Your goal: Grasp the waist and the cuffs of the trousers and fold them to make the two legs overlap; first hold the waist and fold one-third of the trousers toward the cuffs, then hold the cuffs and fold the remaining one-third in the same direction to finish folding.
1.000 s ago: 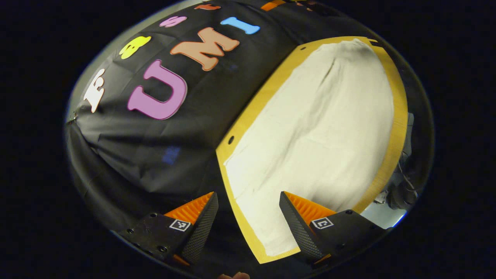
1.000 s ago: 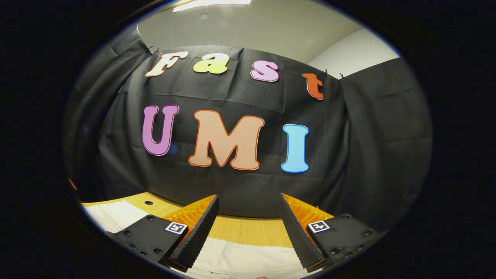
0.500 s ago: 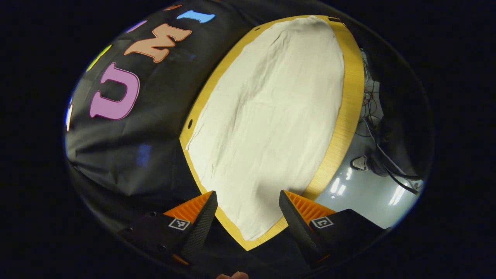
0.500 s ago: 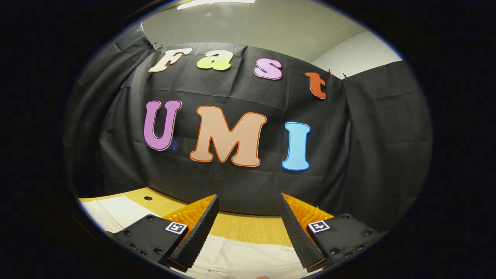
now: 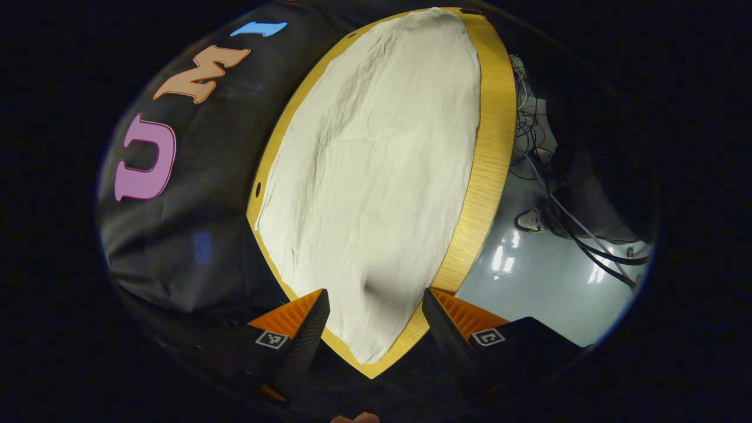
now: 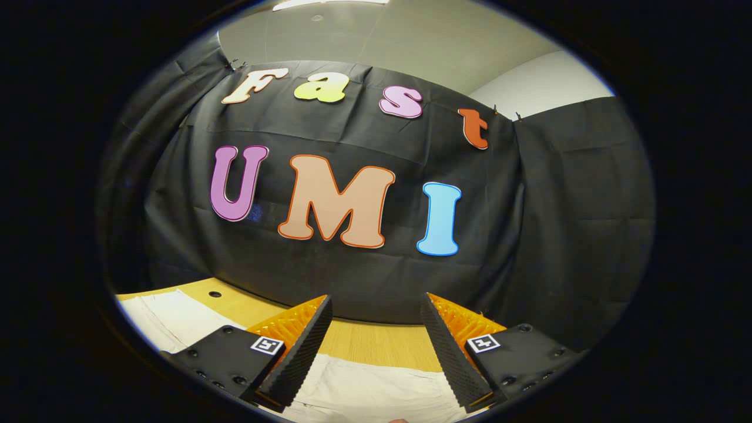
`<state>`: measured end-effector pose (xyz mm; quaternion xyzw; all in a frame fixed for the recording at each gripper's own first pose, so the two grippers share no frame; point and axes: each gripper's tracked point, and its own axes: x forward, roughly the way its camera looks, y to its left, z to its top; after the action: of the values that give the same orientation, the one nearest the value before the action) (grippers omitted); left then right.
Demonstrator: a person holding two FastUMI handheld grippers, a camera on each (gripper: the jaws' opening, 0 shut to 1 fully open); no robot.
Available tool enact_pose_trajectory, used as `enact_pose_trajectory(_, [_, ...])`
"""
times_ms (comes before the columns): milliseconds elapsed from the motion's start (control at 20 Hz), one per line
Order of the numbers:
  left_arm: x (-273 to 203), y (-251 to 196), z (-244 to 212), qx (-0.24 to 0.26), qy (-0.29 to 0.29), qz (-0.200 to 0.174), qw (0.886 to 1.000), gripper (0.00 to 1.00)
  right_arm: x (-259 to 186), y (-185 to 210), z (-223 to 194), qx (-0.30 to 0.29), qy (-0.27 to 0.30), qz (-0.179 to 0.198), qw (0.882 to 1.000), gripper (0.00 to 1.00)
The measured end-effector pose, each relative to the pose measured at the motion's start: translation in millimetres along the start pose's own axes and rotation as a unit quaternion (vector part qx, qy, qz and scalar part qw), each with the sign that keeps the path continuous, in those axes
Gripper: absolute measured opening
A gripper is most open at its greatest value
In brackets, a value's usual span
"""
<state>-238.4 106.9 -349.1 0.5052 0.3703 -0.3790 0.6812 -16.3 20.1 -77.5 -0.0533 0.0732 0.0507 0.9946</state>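
The pale trousers (image 5: 376,176) are lying flat along the wooden table (image 5: 487,164), filling the frame's centre above the left gripper (image 5: 375,320), its fingers spread and holding nothing. The right gripper (image 6: 376,341) is hovering spread too, trousers at the bottom.

A black cloth wall (image 6: 364,276) hangs behind the wooden tabletop (image 5: 490,153) and shows soft creases. On its right, a second black cloth panel (image 6: 587,223) meets it at a corner. Above the cloth, a pale ceiling (image 6: 399,41) and a piece of light wall (image 6: 540,88) are visible, with a bright lamp strip at the very top. Beside the tabletop, the grey floor (image 5: 540,282) is glossy and reflects light. Dark cables (image 5: 587,235) lie on the floor near the tabletop.
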Motion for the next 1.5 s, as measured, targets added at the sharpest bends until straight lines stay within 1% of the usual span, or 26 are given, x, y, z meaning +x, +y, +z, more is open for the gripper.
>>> enact_pose_trajectory(150, [7,7,3,0.014,-0.001,0.007,1.0,0.97,-2,-5,-2,-0.005,0.003,-0.006,1.0,0.97])
enact_pose_trajectory(350, [20,23,13,0.049,-0.006,0.031,0.998,0.97,-5,-14,-7,-0.01,0.007,-0.014,1.0,0.97])
enact_pose_trajectory(450, [27,30,16,0.054,-0.008,0.04,0.998,0.97,-9,-22,-10,-0.021,0.008,-0.022,1.0,0.97])
enact_pose_trajectory(500, [30,34,16,0.051,-0.007,0.041,0.998,0.97,-9,-27,-12,-0.027,0.009,-0.025,0.999,0.97])
enact_pose_trajectory(550, [34,28,15,0.042,-0.003,0.027,0.999,0.97,-10,-30,-13,-0.033,0.01,-0.028,0.999,0.97])
enact_pose_trajectory(600, [36,27,14,0.042,-0.001,0.026,0.999,0.87,-12,-35,-15,-0.04,0.012,-0.032,0.999,0.97])
enact_pose_trajectory(650, [38,27,17,0.05,-0.002,0.028,0.998,0.79,-13,-40,-18,-0.05,0.014,-0.035,0.998,0.97])
enact_pose_trajectory(750, [39,21,16,0.058,-0.001,0.019,0.998,0.7,-16,-50,-25,-0.071,0.021,-0.038,0.997,0.97])
enact_pose_trajectory(800, [41,19,15,0.056,0.0,0.013,0.998,0.59,-16,-54,-29,-0.083,0.025,-0.038,0.996,0.97])
enact_pose_trajectory(850, [41,16,15,0.051,0.0,0.007,0.999,0.53,-19,-60,-32,-0.096,0.028,-0.038,0.994,0.97])
enact_pose_trajectory(900, [42,14,14,0.045,0.005,-0.001,0.999,0.4,-18,-61,-42,-0.116,0.036,-0.036,0.992,0.97])
enact_pose_trajectory(950, [42,11,14,0.041,0.01,-0.009,0.999,0.34,-19,-65,-50,-0.134,0.047,-0.031,0.989,0.97])
enact_pose_trajectory(1000, [43,10,13,0.04,0.015,-0.016,0.999,0.28,-25,-66,-60,-0.152,0.059,-0.019,0.986,0.97])
enact_pose_trajectory(1050, [43,7,14,0.039,0.018,-0.023,0.999,0.25,-32,-66,-71,-0.17,0.068,-0.007,0.983,0.97])
enact_pose_trajectory(1100, [43,6,13,0.037,0.02,-0.029,0.999,0.18,-44,-65,-83,-0.189,0.077,0.006,0.979,0.97])
enact_pose_trajectory(1150, [43,3,12,0.036,0.022,-0.034,0.999,0.13,-53,-64,-94,-0.211,0.085,0.02,0.974,0.97])
enact_pose_trajectory(1200, [42,2,13,0.038,0.023,-0.033,0.998,0.05,-59,-66,-103,-0.233,0.091,0.034,0.968,0.97])
enact_pose_trajectory(1250, [42,3,13,0.045,0.025,-0.031,0.998,0.03,-68,-67,-112,-0.256,0.096,0.048,0.961,0.97])
enact_pose_trajectory(1300, [42,3,12,0.05,0.025,-0.028,0.998,0.03,-75,-69,-122,-0.282,0.105,0.062,0.952,0.97])
enact_pose_trajectory(1400, [42,2,13,0.058,0.025,-0.02,0.998,0.0,-89,-74,-145,-0.332,0.122,0.092,0.931,0.97])
enact_pose_trajectory(1500, [43,2,12,0.052,0.026,-0.017,0.998,0.0,-107,-77,-171,-0.371,0.141,0.12,0.91,0.97])
